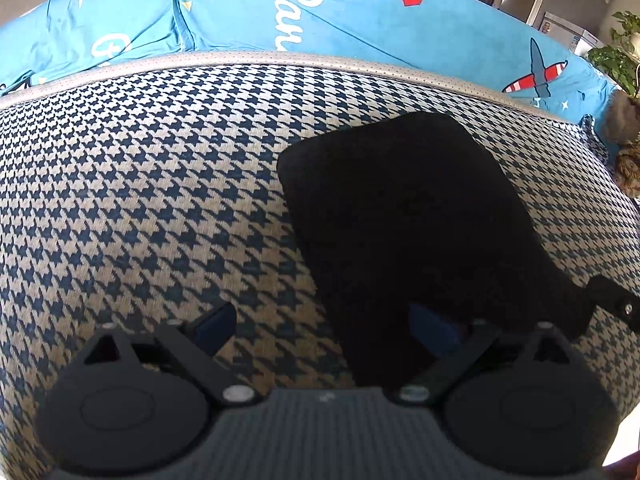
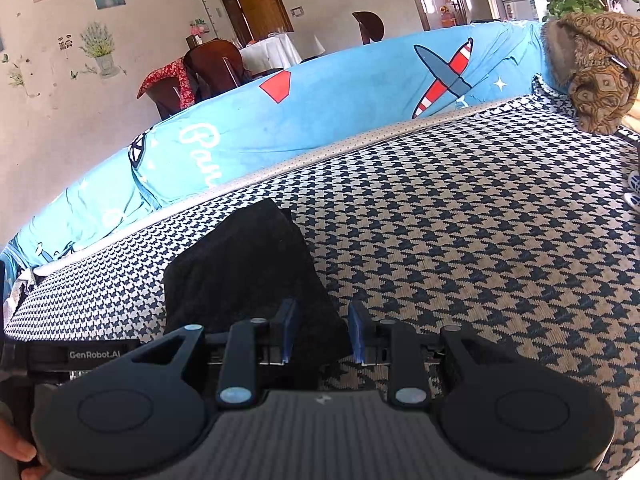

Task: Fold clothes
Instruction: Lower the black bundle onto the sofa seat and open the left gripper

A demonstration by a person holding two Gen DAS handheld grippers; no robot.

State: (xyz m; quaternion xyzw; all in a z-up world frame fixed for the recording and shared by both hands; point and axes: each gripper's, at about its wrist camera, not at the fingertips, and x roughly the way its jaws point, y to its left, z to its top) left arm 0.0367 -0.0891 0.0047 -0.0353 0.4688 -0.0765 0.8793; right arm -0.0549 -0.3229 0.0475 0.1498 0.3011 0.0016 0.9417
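While both grippers hovered low over a houndstooth cushion (image 1: 140,200), a black garment (image 1: 400,220) lay flat on it in a compact rectangle, apparently already folded. In the left wrist view it filled the centre right; in the right wrist view it sat lower left of centre. The left gripper (image 1: 328,320) had its jaws spread wide, holding nothing, one blue pad over the cloth's near edge. The right gripper (image 2: 322,330) was partly open, straddling the garment's near corner without clamping it, probably ready to pinch. A blue printed blanket (image 2: 340,92) covered the backrest across the top of each frame.
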